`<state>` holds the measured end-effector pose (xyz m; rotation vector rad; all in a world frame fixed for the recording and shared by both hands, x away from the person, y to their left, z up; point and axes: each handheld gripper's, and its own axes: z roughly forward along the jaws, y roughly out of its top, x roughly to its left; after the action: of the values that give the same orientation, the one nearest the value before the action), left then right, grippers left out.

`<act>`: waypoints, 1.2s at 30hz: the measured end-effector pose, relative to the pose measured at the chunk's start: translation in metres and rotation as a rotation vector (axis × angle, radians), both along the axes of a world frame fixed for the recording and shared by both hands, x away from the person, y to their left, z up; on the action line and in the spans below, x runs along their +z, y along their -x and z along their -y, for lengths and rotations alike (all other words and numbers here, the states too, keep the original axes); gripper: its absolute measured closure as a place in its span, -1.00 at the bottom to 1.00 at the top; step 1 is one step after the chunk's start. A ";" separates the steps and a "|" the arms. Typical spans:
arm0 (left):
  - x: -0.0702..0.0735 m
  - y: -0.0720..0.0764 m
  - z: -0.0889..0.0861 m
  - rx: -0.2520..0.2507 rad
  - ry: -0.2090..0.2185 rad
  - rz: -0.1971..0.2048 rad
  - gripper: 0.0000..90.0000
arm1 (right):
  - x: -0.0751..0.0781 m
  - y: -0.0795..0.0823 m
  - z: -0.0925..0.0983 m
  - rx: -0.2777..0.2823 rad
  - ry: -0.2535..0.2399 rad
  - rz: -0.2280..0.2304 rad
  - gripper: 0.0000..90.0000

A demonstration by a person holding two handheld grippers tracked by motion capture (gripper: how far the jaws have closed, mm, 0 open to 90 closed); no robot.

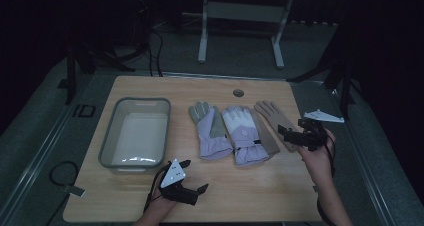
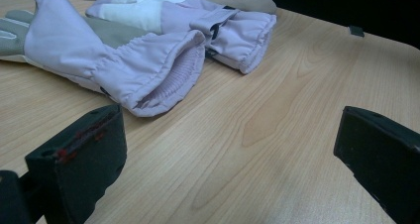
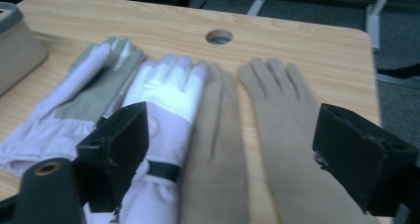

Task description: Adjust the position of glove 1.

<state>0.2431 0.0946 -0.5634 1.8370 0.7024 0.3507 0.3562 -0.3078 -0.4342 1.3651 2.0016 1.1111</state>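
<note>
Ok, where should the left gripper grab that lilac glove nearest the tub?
Probably the puffed cuff of the lilac glove. It gapes open toward the left gripper, so come in low from the person's side with one open jaw slipping inside the opening.

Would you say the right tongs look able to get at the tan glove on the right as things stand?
Probably yes: the right tongs hang open right at the tan glove, which lies flat on the table with nothing on top of it or between it and the jaws.
</note>
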 end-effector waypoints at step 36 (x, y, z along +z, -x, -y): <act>0.000 -0.001 -0.002 -0.019 0.018 -0.015 -1.00 | -0.019 -0.055 -0.159 0.305 0.132 -0.089 -0.28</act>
<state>0.2446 0.0966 -0.5636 1.8295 0.6957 0.3174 0.4111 -0.1493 -0.4534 1.0846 2.3606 1.0357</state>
